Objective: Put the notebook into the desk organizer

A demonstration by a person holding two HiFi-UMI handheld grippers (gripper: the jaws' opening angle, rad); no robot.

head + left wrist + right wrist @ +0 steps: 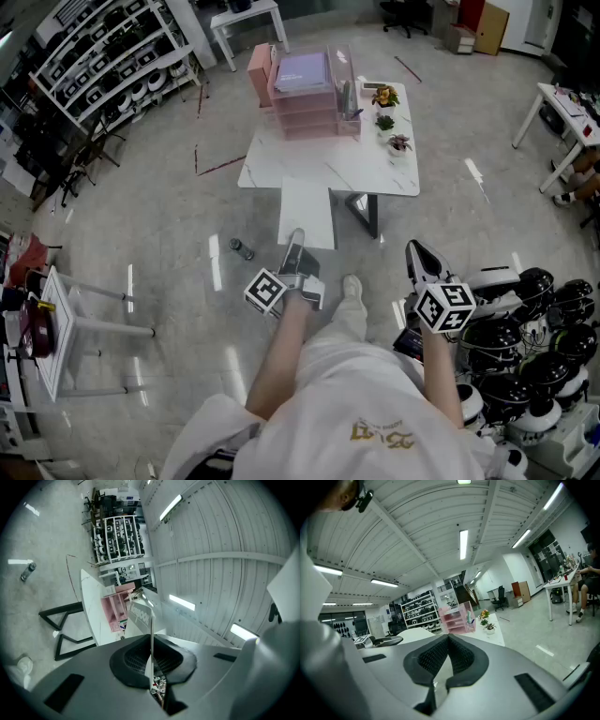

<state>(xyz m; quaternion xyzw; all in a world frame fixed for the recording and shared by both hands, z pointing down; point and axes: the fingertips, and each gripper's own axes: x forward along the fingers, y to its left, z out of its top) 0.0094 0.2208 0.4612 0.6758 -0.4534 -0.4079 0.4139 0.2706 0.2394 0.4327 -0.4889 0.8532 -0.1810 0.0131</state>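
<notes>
Both forearms reached forward side by side, the left claw (296,236) angled slightly upward with its jaws clamped on the edge of a white notebook (307,208), the right claw (413,248) tipped slightly downward, jaws pressed together, empty.

white notebook (307,212) short of pink desk organizer (302,101)
</notes>
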